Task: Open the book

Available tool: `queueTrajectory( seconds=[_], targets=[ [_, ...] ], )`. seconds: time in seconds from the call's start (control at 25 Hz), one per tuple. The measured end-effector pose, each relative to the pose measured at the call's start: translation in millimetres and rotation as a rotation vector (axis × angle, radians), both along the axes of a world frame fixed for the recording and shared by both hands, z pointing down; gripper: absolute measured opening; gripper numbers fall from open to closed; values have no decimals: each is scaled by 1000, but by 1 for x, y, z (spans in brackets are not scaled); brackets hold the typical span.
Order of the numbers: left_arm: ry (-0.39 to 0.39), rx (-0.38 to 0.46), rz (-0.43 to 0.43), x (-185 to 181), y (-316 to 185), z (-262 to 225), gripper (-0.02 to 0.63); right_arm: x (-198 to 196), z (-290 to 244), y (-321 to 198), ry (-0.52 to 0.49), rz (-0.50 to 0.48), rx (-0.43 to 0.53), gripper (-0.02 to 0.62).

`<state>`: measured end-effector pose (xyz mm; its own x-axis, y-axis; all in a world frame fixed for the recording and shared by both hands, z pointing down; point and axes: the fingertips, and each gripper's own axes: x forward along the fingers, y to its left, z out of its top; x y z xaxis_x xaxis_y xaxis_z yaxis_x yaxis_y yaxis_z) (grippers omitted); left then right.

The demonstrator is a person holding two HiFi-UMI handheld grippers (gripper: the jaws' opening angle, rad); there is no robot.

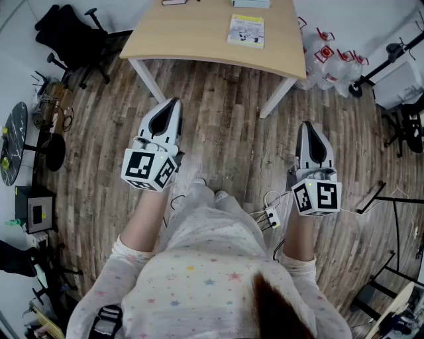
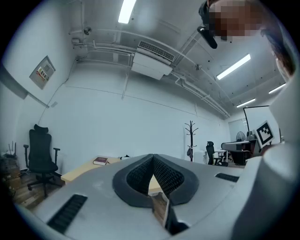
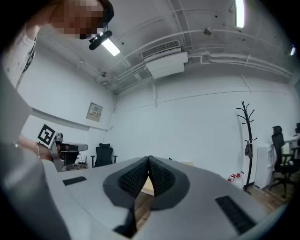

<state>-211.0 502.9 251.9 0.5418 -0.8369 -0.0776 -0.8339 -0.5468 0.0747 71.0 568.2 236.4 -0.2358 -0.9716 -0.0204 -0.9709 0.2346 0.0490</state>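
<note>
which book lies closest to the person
The yellow-and-white book, near the table's front edge; the dark book and the pale blue book lie farther back.

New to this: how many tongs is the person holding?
2. The left tongs at the head view's left, the right tongs at its right, both shut, short of the table.

**Surroundings: office room with a wood-plank floor (image 1: pixel 225 126)**

Ahead of the left claw (image 1: pixel 173 102) and the right claw (image 1: pixel 309 124), a light wooden table (image 1: pixel 199 36) stands on white legs. A black office chair (image 1: pixel 69 33) is ahead and to the left of the left claw, and a round black side table (image 1: pixel 13 145) stands well out to its left. Clear water bottles (image 1: pixel 331 63) are clustered ahead and to the right of the right claw, beside a table leg. A black coat stand (image 3: pixel 247 136) stands against the wall, ahead and to the right of the right claw. An air-conditioning unit (image 2: pixel 152 63) and strip lights (image 2: pixel 124 11) are mounted at the ceiling above both claws.
</note>
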Motion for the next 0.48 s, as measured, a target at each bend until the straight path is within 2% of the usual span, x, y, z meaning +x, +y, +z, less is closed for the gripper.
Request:
queueTrajectory(
  seconds=[0.24,0.48],
  targets=[
    [-13,-8,1,4,1,5,8,2,-7,1,-8,-5,20,0],
    [-60,-26,-2,19,-5,10,11,10,-11,-2,-62,-14,29,11]
  ],
)
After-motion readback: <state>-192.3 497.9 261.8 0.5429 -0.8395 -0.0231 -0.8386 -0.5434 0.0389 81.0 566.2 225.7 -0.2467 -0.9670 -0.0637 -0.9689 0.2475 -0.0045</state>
